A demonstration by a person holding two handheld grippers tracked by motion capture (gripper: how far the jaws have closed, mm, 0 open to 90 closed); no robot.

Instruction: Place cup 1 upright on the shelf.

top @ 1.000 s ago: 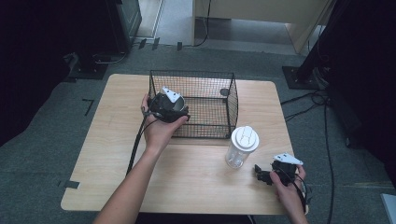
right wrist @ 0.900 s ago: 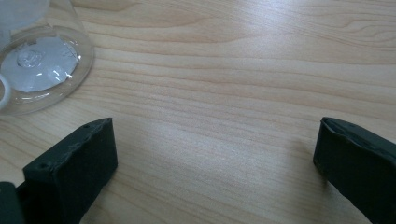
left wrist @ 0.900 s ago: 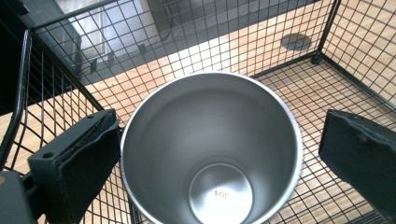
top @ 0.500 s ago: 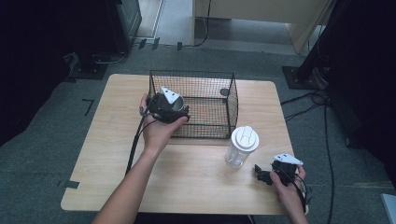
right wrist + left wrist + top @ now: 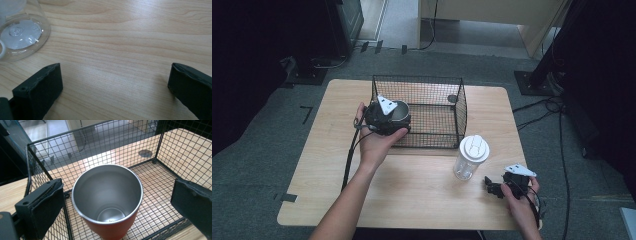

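Your left gripper (image 5: 117,202) – jaws spread, gripping nothing – frames the steel-lined red tumbler (image 5: 108,200), already inside the black wire basket (image 5: 432,107). Your right gripper (image 5: 115,92), also spread, idles beside the clear lidded bottle (image 5: 471,157) – apparently next.

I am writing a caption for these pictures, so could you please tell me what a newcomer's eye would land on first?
First, the black wire basket at the table's far middle, with a steel-lined red cup standing in its near left corner between the open jaws of the left gripper. Next, the clear bottle with a white lid stands near the table's right front, beside the open right gripper.
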